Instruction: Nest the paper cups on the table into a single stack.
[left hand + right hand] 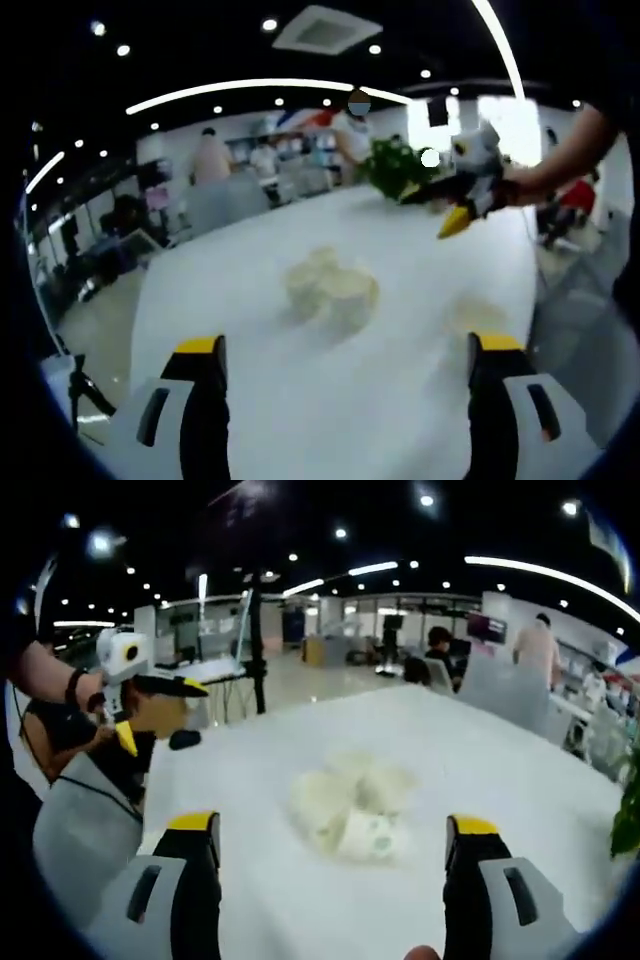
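Where cups (pixel 352 805) cluster — ahead, beyond hand-held gripper (pixel 333 845)

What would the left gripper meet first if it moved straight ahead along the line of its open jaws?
Probably the cluster of paper cups on the white table, which sits ahead between the left gripper's open jaws. Depth is blurry, so it might pass above them.

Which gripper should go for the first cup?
Either, marginally right. Both grippers, left and right, are open and off the table; the cups sit centred, larger, between the right's jaws.
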{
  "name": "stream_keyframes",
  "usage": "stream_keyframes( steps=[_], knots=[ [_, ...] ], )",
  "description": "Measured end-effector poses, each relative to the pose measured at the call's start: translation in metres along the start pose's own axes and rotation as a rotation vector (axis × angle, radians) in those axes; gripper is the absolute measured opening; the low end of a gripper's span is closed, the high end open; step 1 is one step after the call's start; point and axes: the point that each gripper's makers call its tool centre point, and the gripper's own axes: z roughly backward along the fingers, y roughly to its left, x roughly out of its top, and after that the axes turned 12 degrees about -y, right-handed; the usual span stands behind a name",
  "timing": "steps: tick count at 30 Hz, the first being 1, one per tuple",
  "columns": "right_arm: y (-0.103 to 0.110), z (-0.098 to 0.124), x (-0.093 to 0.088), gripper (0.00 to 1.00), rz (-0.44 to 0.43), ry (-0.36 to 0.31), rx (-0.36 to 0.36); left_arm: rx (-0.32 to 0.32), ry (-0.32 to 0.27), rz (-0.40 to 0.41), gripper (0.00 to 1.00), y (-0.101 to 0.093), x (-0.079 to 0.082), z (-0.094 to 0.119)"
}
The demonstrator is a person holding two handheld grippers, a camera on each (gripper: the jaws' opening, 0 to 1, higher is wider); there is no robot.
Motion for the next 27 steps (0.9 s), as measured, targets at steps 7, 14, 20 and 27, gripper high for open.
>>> stream_keyframes(
  steps=[7,14,20,27],
  knots=[
    [0.015,-0.048,-0.021,0.81,0.082,0.071,0.14,-0.015,0.027,-0.005,0.99,-0.006,-0.008,-0.001],
    [0.017,-0.08,-0.033,0.74,0.038,0.09,0.183,-0.007,0.043,0.028,0.99,0.002,-0.018,0.005],
    [0.02,-0.097,-0.043,0.68,0.042,0.115,0.217,0.02,0.032,0.063,0.99,0.013,-0.02,0.005],
    [0.02,-0.108,-0.05,0.62,0.054,0.146,0.241,0.012,0.031,0.074,0.99,0.017,-0.024,0.003]
  ],
)
